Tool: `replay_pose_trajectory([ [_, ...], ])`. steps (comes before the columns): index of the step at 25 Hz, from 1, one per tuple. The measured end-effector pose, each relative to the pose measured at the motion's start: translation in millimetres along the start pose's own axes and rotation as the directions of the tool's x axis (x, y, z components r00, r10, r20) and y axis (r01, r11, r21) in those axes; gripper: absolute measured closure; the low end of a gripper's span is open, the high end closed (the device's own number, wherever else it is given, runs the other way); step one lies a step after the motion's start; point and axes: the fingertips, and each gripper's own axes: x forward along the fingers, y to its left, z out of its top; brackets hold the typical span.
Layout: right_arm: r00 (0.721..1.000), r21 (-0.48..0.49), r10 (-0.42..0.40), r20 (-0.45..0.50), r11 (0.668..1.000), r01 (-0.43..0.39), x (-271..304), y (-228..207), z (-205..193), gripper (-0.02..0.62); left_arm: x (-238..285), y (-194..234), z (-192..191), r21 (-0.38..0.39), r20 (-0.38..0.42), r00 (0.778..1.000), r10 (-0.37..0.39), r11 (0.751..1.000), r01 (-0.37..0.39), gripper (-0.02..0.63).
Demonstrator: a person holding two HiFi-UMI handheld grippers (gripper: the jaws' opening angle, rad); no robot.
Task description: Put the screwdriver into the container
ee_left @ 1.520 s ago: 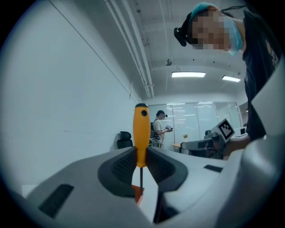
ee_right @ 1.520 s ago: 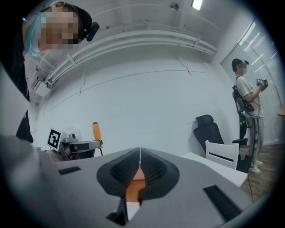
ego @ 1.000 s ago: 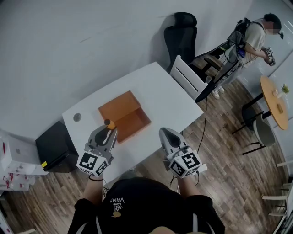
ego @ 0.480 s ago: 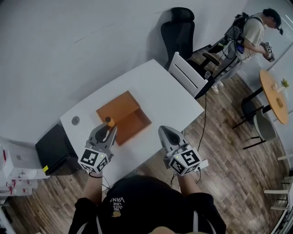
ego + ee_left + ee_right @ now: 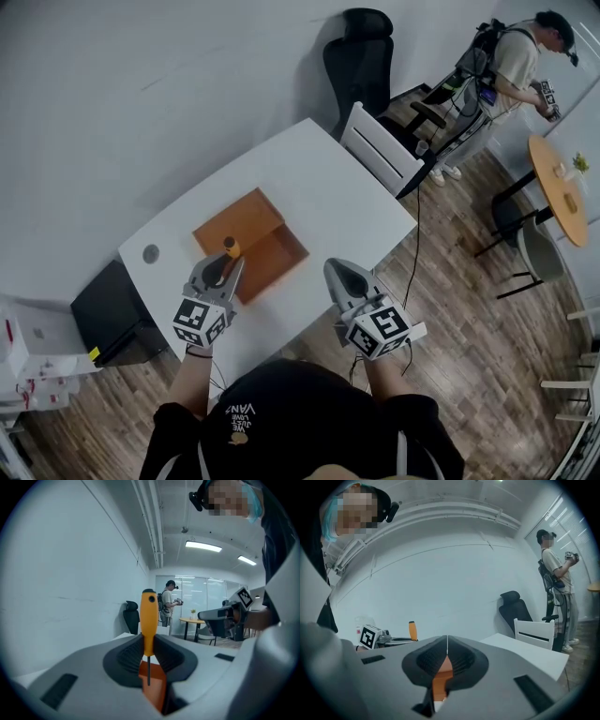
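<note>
Screwdriver [image 5: 229, 247] is pinched in the left gripper [image 5: 226, 263], orange handle up, thin dark shaft pointing down. In the left gripper view the two dark pads clamp the lower part of the handle [image 5: 149, 616] from both sides, and the shaft sticks out below them in front of an orange surface. The handle stands upright and rises well above the jaws.

Container [image 5: 240, 219] is an open orange box on the white table [image 5: 323, 192], toward the table's left half. In the head view the screwdriver sits at the box's near left edge. Whether the tip is already inside the walls, cannot tell. The same orange shows under the left gripper's jaws [image 5: 155, 688].

Right gripper [image 5: 335, 269] hovers over the table's near edge, right of the box and apart from it. Its jaws are pressed together, only a thin seam between the pads, nothing held [image 5: 447, 640]. The orange of the box shows below them [image 5: 439, 679]. The left gripper with the screwdriver handle also appears at the left of this view [image 5: 411, 631].

Background:
- a white chair [image 5: 380, 150] at the table's far right end
- a black office chair [image 5: 361, 61] behind it
- a second person [image 5: 506, 66] standing by a round wooden table [image 5: 555, 192]
- a black box [image 5: 111, 309] on the wood floor left of the table
</note>
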Motion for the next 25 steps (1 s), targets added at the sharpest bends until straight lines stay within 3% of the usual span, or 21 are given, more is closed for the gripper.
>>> replay_pose_trajectory([
  [15,0.999,0.034,-0.034,-0.035,0.999,0.036,5,-14,-13,0.583,38,14,-61,-0.030,-0.178,0.983,-0.033,0.999,0.028,0.534],
  [25,0.998,0.041,-0.041,-0.050,0.998,0.043,6,-15,-22,0.583,54,13,-90,-0.052,-0.253,0.965,-0.063,0.997,0.052,0.534],
])
